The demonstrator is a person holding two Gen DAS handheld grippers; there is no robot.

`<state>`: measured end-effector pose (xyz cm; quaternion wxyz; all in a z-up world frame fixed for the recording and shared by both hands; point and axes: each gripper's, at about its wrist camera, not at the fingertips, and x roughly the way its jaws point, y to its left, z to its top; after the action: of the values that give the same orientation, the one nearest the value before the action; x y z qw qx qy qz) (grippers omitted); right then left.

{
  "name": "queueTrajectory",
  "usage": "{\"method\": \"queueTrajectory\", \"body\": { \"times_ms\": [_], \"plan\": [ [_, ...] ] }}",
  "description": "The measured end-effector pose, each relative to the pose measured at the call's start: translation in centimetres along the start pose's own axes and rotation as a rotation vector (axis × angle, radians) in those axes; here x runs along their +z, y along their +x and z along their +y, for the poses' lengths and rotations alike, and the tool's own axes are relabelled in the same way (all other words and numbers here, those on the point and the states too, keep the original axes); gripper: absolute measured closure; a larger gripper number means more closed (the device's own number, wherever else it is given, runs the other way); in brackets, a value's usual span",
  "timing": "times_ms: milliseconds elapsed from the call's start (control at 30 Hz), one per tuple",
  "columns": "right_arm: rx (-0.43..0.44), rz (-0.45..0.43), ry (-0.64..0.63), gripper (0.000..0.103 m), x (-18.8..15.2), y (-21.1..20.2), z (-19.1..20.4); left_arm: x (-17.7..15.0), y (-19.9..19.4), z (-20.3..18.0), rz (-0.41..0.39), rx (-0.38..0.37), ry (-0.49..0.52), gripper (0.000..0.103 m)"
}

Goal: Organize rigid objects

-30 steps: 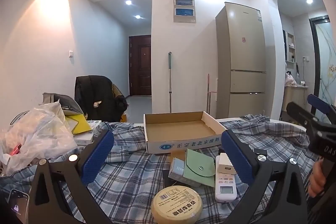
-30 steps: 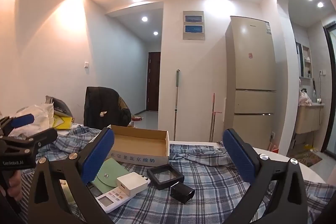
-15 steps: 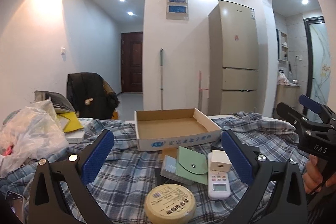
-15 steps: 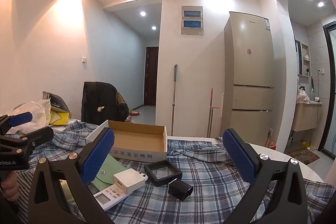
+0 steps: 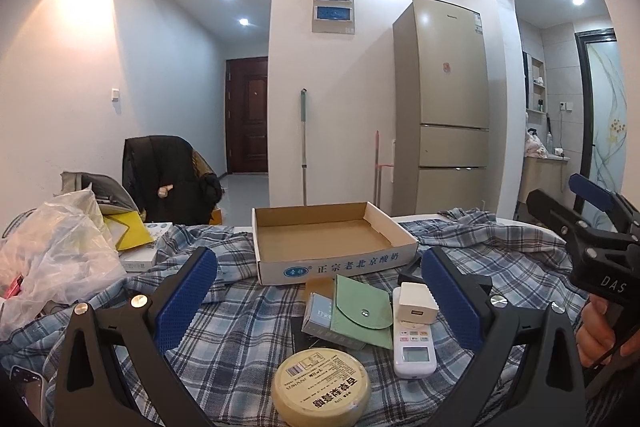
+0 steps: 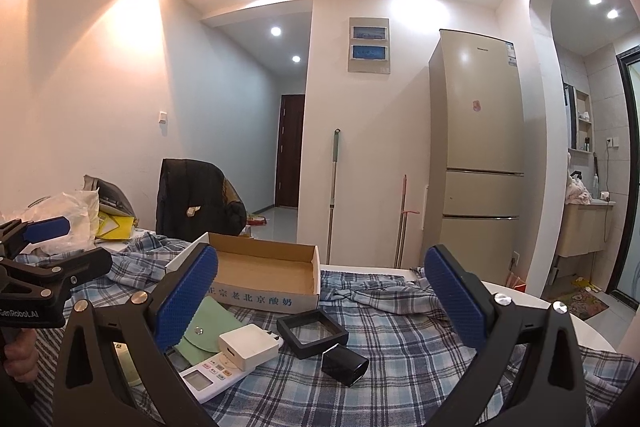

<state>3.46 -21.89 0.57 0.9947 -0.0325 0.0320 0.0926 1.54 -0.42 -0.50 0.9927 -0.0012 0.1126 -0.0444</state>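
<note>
Over the last second I have tilted both cameras down and eased in slightly: the objects sit lower and closer in each view, but nothing on the plaid cloth has been moved. My left gripper and right gripper both stand wide apart, empty. The cardboard box lies empty at the far side. Just before it cluster the green pouch, white charger atop the remote, and round tin; the black frame and black cube lie beside them. I judge sorting has not begun.
</note>
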Motion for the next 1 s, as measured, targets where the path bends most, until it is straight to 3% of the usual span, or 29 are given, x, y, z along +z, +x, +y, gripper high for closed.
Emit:
{"method": "queueTrajectory", "body": {
  "times_ms": [100,200,533,667,733,1000],
  "plan": [
    [-0.02,0.033,-0.024,0.0,0.4,0.7,0.3,0.8,0.0,0.4,0.012,0.003,-0.022,0.0],
    [-0.001,0.064,-0.014,0.0,2.0,0.8,0.0,2.5,0.0,0.0,0.074,-0.009,-0.024,0.0],
    [-0.013,0.021,0.039,0.0,7.6,-2.8,-2.0,5.9,-1.7,-1.5,0.057,-0.01,-0.066,0.0],
    [-0.019,0.028,0.054,0.0,8.3,-2.7,-2.6,6.5,-1.0,-1.9,0.111,-0.034,-0.085,0.0],
    [-0.015,0.039,0.07,0.0,8.4,-2.4,-2.8,6.7,-0.6,-2.2,0.122,-0.007,-0.078,0.0],
    [0.01,0.078,0.096,0.0,6.2,-0.4,-3.1,6.2,0.3,-2.1,0.121,0.021,-0.089,0.0]
  ]
}}
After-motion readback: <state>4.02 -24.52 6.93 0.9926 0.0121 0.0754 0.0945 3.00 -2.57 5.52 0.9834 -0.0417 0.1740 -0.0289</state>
